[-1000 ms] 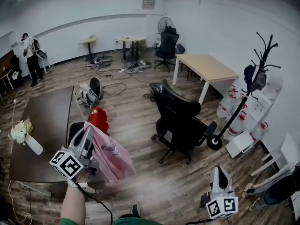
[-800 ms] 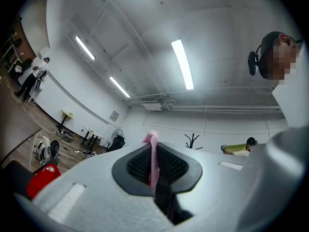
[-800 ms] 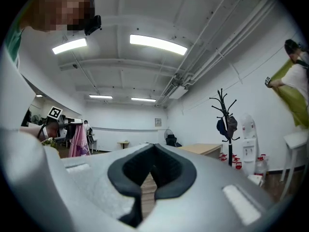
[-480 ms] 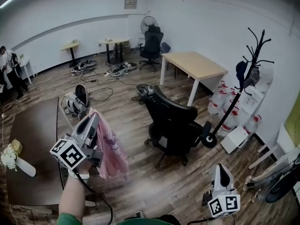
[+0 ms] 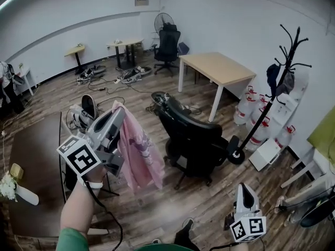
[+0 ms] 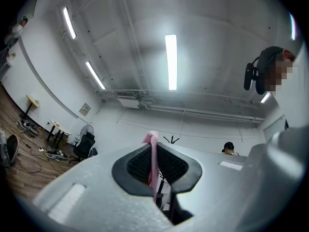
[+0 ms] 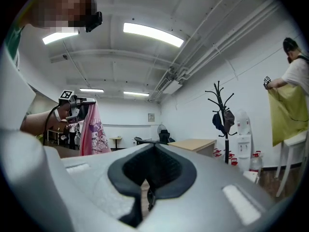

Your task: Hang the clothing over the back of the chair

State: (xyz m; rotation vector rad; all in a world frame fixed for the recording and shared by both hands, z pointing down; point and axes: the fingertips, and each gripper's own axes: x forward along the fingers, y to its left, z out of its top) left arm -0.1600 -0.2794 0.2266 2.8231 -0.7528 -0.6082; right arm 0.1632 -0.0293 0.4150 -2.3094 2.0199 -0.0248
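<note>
The carry step seems in hand: the left claw [image 5: 119, 115] is clenched on a fold of the pink clothing [image 5: 140, 153], which hangs from it left of centre, apart from the black chair [image 5: 194, 132] at mid-frame. Next it likely needs lifting over that chair's back. The right claw [image 5: 246, 191], lower right, is clamped together on nothing

The left gripper [image 5: 118, 117] is held up on a bare forearm [image 5: 76, 213] with a green sleeve [image 5: 70, 240] at the elbow, tilted upward, its jaws clamped on a fold of pink garment [image 5: 137, 156] — while the right gripper [image 5: 246, 188] sits low, pointing level ahead, jaws together with nothing between them.
</note>
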